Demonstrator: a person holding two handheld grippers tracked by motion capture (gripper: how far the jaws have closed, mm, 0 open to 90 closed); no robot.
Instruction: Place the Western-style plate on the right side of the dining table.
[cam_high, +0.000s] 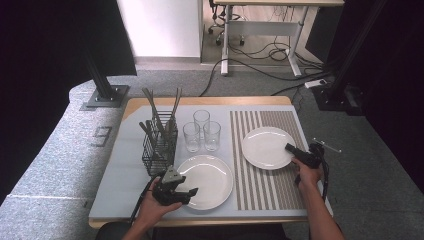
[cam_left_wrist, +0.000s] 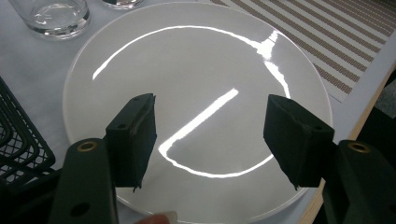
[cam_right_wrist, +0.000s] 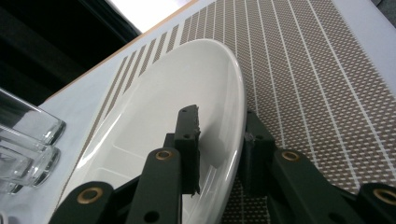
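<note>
A plate-placing step is judged to be in hand. The right tongs are seen straddling the rim of the plate on the striped mat, right of centre in the high view, one jaw above and one below; whether the pads press cannot be told. A release or a lift is called for next. The left tongs are held open and empty over the near plate, at lower centre of the surface.

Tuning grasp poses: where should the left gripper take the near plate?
At its rim on the near-left edge. The near plate lies flat and shallow, so only the raised rim offers purchase: one jaw over, one under. The left gripper hovers there, open; the basket crowds the far-left side.
</note>
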